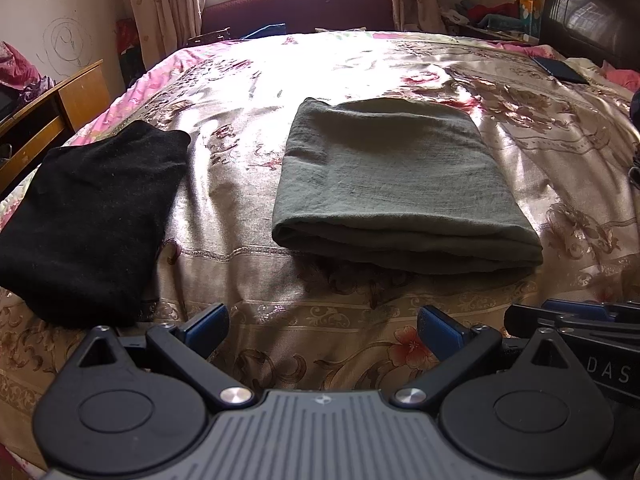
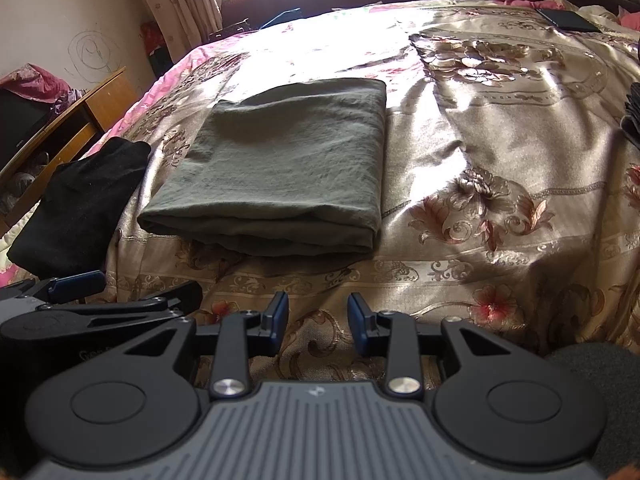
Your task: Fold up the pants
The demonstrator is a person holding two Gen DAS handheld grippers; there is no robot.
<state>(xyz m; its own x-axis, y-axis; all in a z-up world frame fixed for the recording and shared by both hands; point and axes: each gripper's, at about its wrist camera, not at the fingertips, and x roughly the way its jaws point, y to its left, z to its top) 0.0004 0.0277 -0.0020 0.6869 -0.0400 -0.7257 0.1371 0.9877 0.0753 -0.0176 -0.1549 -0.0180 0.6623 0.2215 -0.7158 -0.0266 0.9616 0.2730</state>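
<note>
Olive-green pants [image 1: 396, 184] lie folded into a thick rectangle on the bed, seen too in the right wrist view as green pants [image 2: 280, 168]. A folded black garment [image 1: 88, 216] rests to their left, near the bed's edge [image 2: 80, 204]. My left gripper [image 1: 322, 332] hovers over the bedspread in front of the green pants, wide open with nothing between its blue pads. My right gripper [image 2: 318, 320] sits beside it, partly open and empty, its pads a short gap apart. Each gripper shows at the other view's edge.
The floral satin bedspread [image 1: 360, 76] stretches far back and right. A dark flat object [image 1: 560, 70] lies near the far right corner. A wooden desk [image 1: 48, 108] stands left of the bed. A dark headboard [image 1: 592, 12], curtains and a window are behind.
</note>
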